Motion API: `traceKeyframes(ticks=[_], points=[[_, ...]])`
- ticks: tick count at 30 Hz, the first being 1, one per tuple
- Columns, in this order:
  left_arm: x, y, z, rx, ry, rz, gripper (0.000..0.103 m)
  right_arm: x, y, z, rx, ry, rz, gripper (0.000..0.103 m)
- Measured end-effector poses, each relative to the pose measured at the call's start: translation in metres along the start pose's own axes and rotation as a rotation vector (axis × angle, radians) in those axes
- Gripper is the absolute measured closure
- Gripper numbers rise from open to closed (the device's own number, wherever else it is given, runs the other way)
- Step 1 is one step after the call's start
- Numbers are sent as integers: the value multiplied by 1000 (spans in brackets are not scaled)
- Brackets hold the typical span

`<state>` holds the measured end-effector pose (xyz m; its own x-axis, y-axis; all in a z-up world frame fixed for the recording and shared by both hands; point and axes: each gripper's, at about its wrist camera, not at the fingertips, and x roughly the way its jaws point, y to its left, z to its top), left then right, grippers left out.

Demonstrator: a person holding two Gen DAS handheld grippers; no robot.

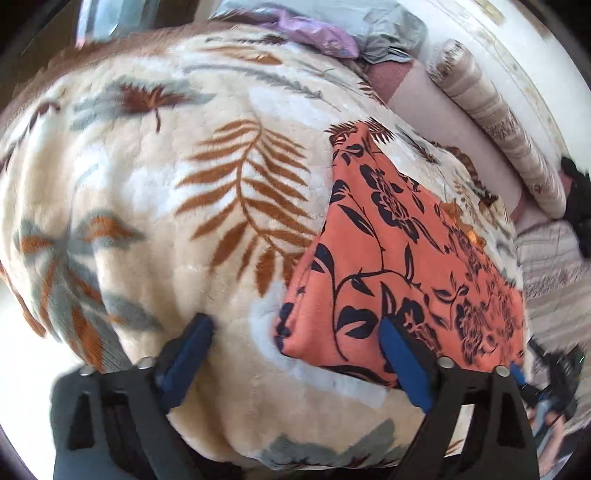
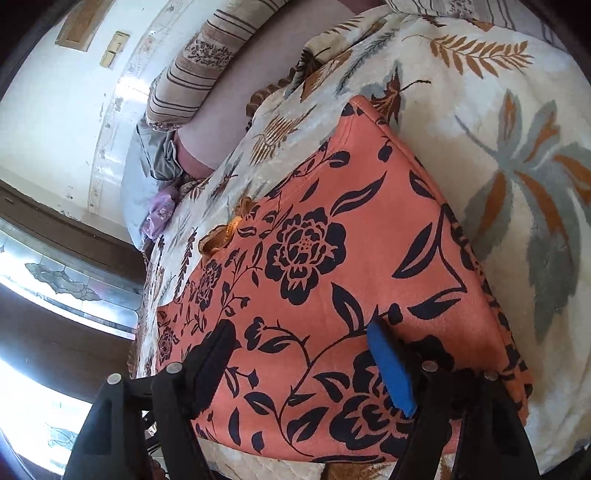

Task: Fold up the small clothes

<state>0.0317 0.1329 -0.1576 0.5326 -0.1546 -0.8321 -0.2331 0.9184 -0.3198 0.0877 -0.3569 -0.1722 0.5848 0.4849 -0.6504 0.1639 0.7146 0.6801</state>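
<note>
An orange garment with a black flower print [image 1: 399, 258] lies folded flat on a cream fleece blanket with leaf patterns [image 1: 147, 184]. My left gripper [image 1: 295, 332] hovers open over the garment's near left corner; one blue pad [image 1: 188, 354] is over bare blanket, the other [image 1: 402, 362] over the cloth. Neither pad presses on anything. In the right wrist view the same garment [image 2: 332, 240] fills the middle. My right gripper [image 2: 301, 343] stands open just above its near part, nothing pinched between its fingers. A small orange-gold trim [image 2: 221, 236] sticks out at the garment's far edge.
A striped bolster pillow [image 1: 491, 118] lies along the white wall. Grey cloth [image 1: 388, 33] and a purple piece [image 1: 314, 29] sit at the blanket's far end. A striped sheet [image 1: 554, 266] is at the right. A dark wooden frame with glass [image 2: 66, 284] is left of the bed.
</note>
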Motion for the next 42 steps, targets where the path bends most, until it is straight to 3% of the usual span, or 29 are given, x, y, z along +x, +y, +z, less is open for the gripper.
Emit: traceKeyframes(ticks=[1, 2, 3, 5, 7, 8, 11, 12, 13, 15, 17, 19, 25, 26, 27, 28, 29, 31, 35, 37, 39, 42], points=[[-1, -7, 0, 62, 12, 28, 64, -4, 1, -2, -8, 3, -3, 26], [-6, -7, 4, 44, 39, -18, 89, -3, 2, -1, -15, 9, -6, 26], [-16, -7, 8, 14, 29, -46, 90, -3, 2, 0, -16, 19, -10, 26], [-34, -13, 14, 52, -24, -43, 89, -2, 2, 3, -12, 29, -11, 26], [-15, -12, 8, 80, 22, 9, 88, 0, 2, 3, -15, 30, -12, 26], [9, -6, 3, 88, 95, 38, 84, 0, 2, 3, -17, 28, -13, 26], [-1, -9, 7, 102, 70, 14, 81, 0, 1, 4, -20, 30, -4, 26], [-9, -12, 13, 85, 79, 14, 68, 0, 0, 4, -18, 30, 4, 26], [-18, -15, 19, 79, 72, 3, 62, -1, -1, 4, -14, 31, 11, 26], [-39, -25, 37, 110, -9, -29, 39, -1, -3, 5, -9, 33, 24, 26], [-48, -36, 62, 157, -106, -20, 22, -2, -3, 5, -7, 32, 28, 26], [-31, -51, 91, 209, -123, 2, 21, -2, -3, 5, -12, 33, 28, 25], [57, -63, 156, 187, 0, -55, 22, -4, -7, 5, -7, 40, 62, 26], [78, -62, 161, 174, 38, -30, 34, -5, -8, 5, -5, 42, 69, 26], [105, -54, 162, 154, 115, 28, 69, -5, -9, 5, -4, 44, 73, 26], [116, -41, 160, 83, 133, -4, 67, -4, -9, 5, -1, 46, 76, 26], [111, -33, 163, 25, 102, -45, 69, -4, -9, 6, 1, 51, 79, 26], [99, -30, 164, -1, 66, -41, 70, -4, -9, 7, 5, 58, 80, 26], [83, -40, 151, 85, 30, 41, 68, -5, -12, 7, 4, 51, 84, 26], [67, -47, 146, 109, -10, 68, 60, -6, -10, 6, 4, 50, 77, 26], [49, -53, 141, 130, -51, 65, 45, -7, -7, 7, 11, 65, 58, 25], [27, -69, 133, 207, -111, 86, 36, -11, -1, 10, 57, 84, 28, 25]])
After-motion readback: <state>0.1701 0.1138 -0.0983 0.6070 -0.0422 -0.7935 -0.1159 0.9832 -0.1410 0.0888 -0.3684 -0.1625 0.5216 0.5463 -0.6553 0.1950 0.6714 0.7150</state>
